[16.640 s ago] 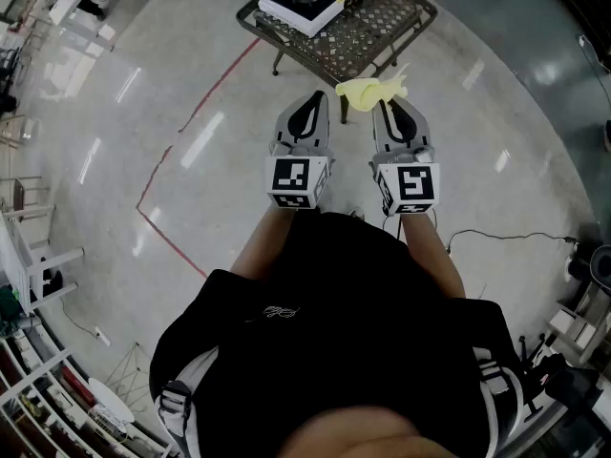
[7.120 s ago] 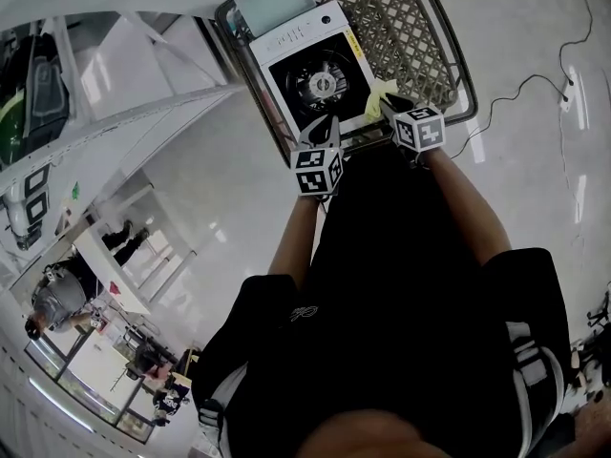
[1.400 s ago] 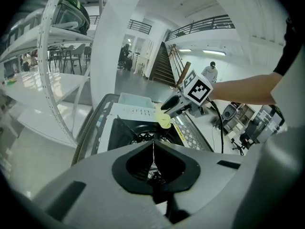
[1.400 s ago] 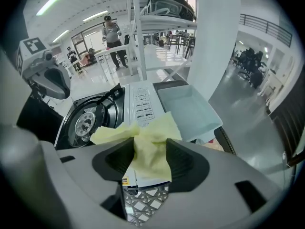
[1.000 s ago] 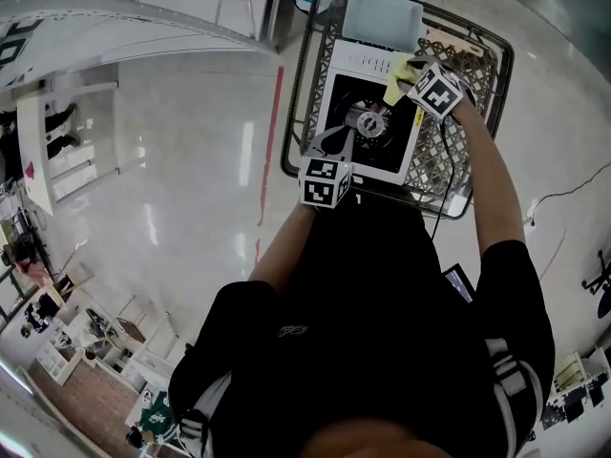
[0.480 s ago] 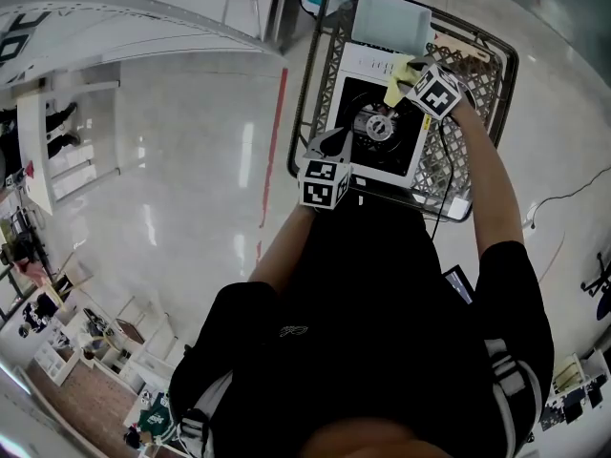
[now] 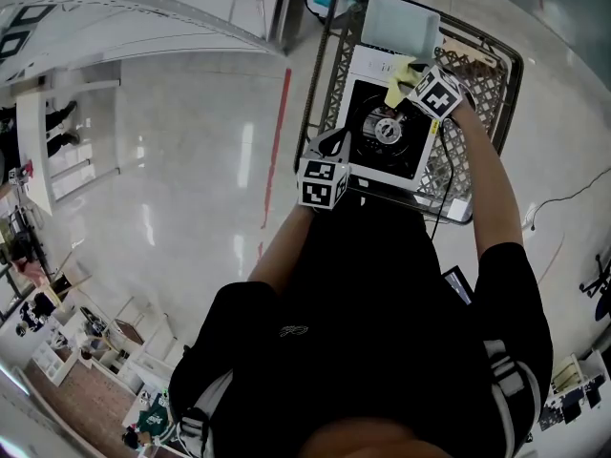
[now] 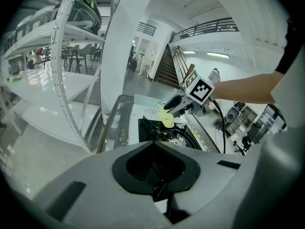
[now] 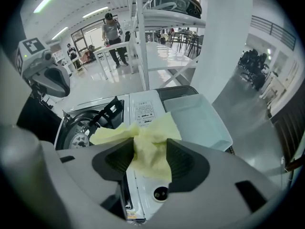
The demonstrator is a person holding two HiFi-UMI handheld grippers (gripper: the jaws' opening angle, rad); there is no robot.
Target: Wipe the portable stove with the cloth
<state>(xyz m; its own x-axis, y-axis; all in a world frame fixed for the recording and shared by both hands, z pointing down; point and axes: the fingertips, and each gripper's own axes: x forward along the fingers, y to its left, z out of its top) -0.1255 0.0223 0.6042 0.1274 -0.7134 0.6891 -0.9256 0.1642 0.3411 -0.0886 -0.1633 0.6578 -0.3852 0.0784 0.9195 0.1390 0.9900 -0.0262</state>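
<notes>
A white portable stove (image 7: 368,165) with a black burner sits on a metal mesh table (image 7: 473,103). My right gripper (image 7: 409,82) is shut on a crumpled yellow cloth (image 7: 397,74) and points steeply down over the stove's back right part, by the control panel (image 9: 143,111). In the right gripper view the cloth (image 9: 150,142) bulges between the jaws of the right gripper (image 9: 147,149), with the burner (image 9: 83,128) to the left. My left gripper (image 7: 337,143) is shut and empty at the stove's front left edge. The left gripper (image 8: 159,182) faces the stove (image 8: 167,133) and the cloth (image 8: 166,119).
A pale rectangular tray (image 7: 399,25) lies on the table just behind the stove; it shows at right in the right gripper view too (image 9: 198,118). White shelving (image 8: 57,94) stands left of the table. A red floor line (image 7: 275,151) runs alongside. People stand far off (image 9: 112,32).
Both grippers have shifted a little over the stove. The cloth stays pinched in the right gripper, and the left gripper stays shut.
</notes>
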